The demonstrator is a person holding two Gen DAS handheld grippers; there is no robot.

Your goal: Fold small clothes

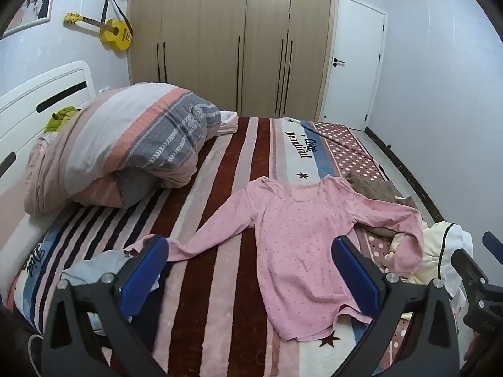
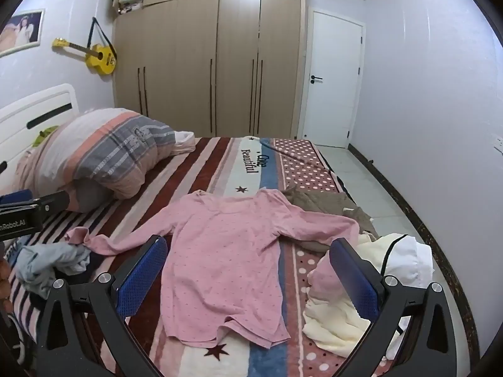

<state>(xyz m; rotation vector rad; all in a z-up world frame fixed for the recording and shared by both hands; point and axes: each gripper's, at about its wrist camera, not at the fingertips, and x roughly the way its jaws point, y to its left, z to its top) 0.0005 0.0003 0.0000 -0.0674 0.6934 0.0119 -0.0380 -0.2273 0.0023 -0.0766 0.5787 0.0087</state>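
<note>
Pink top (image 1: 292, 235) lies flat (sleeves spread) seemingly beyond both wide-spread grippers (image 1: 254, 270) (image 2: 251, 270), unheld.

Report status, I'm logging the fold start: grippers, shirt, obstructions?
Left gripper open, right gripper open, both empty. Pink shirt spread flat, unfolded. Right sleeve lies over cream garment and brown garment.

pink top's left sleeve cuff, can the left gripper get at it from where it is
Probably yes. The left gripper hangs open above the bed, and the pink top lies flat with its sleeve cuff just beyond the left jaw, uncovered; only a light blue garment lies beside it.
</note>
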